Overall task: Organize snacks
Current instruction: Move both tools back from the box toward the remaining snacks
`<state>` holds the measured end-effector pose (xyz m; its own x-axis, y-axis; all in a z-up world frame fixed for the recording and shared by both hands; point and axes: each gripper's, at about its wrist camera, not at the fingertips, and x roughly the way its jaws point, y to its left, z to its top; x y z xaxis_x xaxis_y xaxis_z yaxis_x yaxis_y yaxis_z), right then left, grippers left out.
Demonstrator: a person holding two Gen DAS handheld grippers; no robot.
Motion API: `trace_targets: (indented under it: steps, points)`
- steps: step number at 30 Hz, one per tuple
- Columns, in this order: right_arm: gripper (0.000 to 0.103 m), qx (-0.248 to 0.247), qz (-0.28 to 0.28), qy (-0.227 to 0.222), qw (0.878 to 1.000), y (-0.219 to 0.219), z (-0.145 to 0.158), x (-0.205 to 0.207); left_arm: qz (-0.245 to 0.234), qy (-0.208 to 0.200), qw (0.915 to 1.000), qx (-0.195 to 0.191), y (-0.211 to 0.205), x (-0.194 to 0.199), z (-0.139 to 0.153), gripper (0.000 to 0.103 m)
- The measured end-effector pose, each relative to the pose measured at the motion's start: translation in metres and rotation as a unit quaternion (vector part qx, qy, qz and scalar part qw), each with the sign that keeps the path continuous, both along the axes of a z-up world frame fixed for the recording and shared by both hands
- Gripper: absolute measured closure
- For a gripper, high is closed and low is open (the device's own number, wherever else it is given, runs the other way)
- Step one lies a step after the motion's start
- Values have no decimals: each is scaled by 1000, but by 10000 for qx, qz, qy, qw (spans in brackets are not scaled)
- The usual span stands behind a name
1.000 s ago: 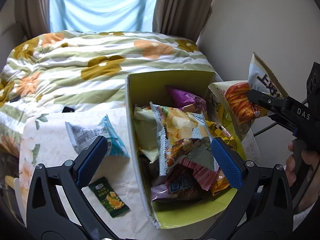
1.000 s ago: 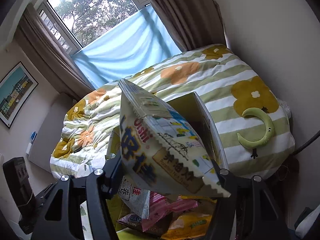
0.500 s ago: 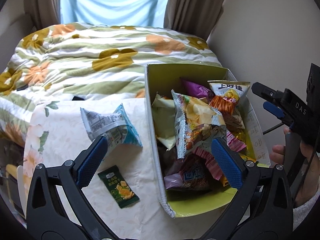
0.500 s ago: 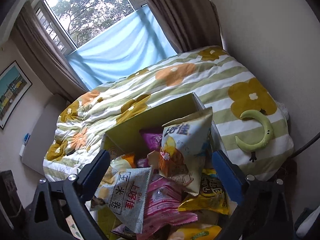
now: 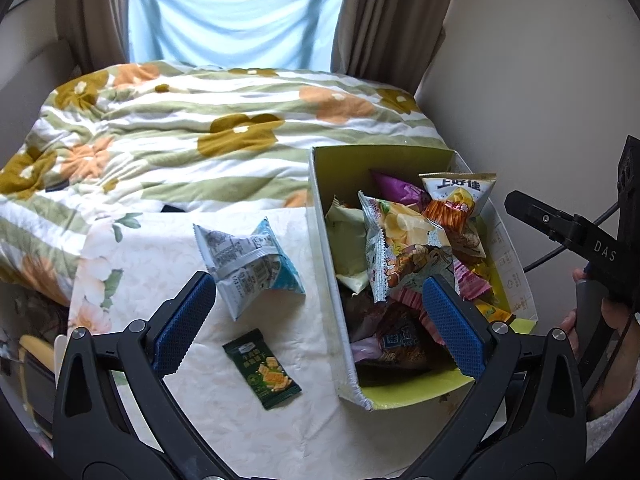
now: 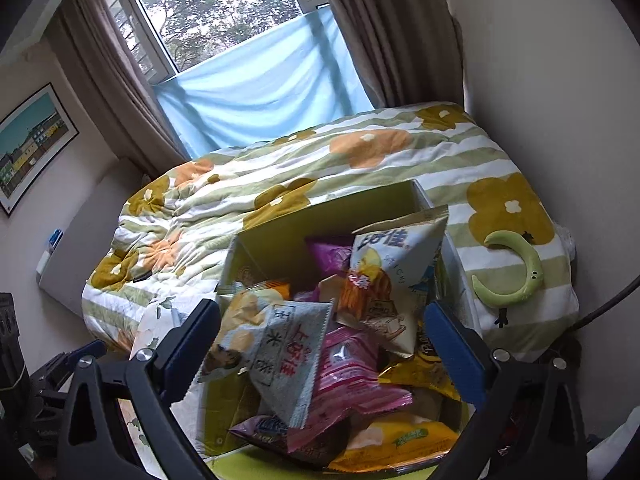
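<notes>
A yellow-green cardboard box [image 5: 384, 160] stands on the table, full of several snack bags; it also shows in the right wrist view [image 6: 320, 216]. The white and orange chip bag [image 5: 456, 198] lies on top at the box's far right and shows in the right wrist view [image 6: 392, 276]. A blue-grey snack bag [image 5: 248, 260] and a small dark green packet [image 5: 262, 368] lie on the floral tablecloth [image 5: 140, 256] left of the box. My left gripper [image 5: 316, 324] is open and empty above the table and box edge. My right gripper [image 6: 320, 344] is open and empty above the box.
A bed with a flowered striped quilt [image 5: 180, 132] lies behind the table, under a window with brown curtains [image 5: 380, 20]. A wall [image 5: 540, 60] runs close on the right. A green crescent toy [image 6: 516, 272] lies on the quilt. A black cable [image 6: 608, 304] runs at the right.
My right gripper opened and let the white and orange chip bag drop into the box, then drew back. My left gripper moved back and left, bringing more of the table into view.
</notes>
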<state>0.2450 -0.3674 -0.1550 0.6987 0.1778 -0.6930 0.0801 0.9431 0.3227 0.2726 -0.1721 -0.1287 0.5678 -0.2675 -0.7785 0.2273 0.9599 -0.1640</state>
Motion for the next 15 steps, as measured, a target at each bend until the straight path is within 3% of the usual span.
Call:
trace_targets:
  steps: [15]
  points:
    - [2,-234,164,-346,9990,95,33,-29,-122,-183,9998,24,95,-17,20,1]
